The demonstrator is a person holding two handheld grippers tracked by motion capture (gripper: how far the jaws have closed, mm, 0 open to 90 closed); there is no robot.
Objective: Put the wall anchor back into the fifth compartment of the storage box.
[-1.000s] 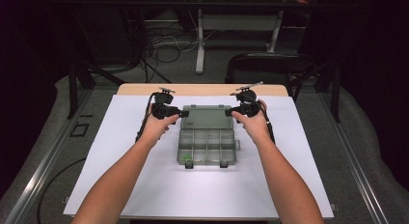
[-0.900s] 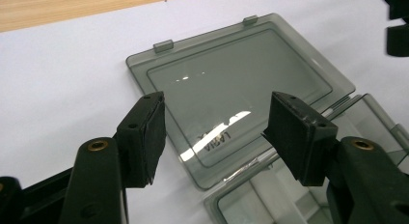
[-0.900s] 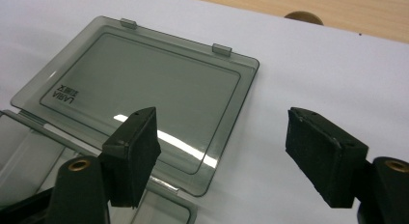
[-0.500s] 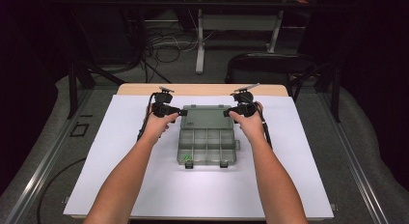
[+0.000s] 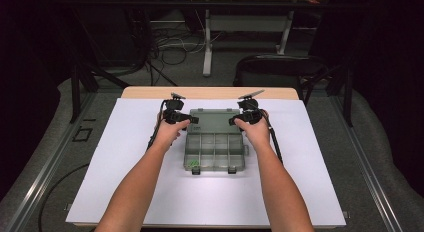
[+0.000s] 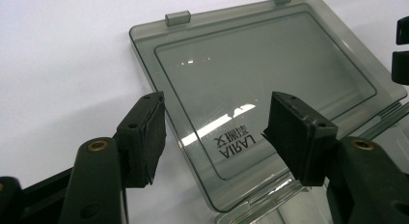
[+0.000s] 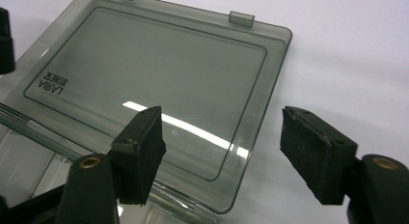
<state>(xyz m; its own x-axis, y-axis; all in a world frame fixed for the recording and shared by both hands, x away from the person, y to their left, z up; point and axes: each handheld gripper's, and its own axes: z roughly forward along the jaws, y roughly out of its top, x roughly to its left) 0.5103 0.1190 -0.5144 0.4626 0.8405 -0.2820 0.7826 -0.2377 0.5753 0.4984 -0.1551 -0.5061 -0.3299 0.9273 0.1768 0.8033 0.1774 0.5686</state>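
A smoky clear compartment box point(image 5: 215, 151) lies on the white sheet, and its lid point(image 5: 214, 116) is folded flat behind it. A small green item point(image 5: 194, 164) sits in the front left compartment. My left gripper point(image 5: 192, 120) is at the lid's left edge. Its open jaws straddle the lid point(image 6: 251, 74) corner near the printed label, left gripper point(image 6: 217, 137) pads apart from it. My right gripper point(image 5: 234, 121) is at the lid's right edge. Right gripper point(image 7: 222, 147) jaws have just been closing; the lid point(image 7: 159, 64) edge lies between them, untouched.
The white sheet point(image 5: 150, 192) covers most of the table, with a wooden strip point(image 5: 210, 92) bare at the back. A dark chair point(image 5: 280, 67) and floor cables point(image 5: 170, 42) lie beyond. Metal rails point(image 5: 370, 172) run along both sides.
Both hands have sunk slightly toward the lid's side edges. The box and its lid have not moved.
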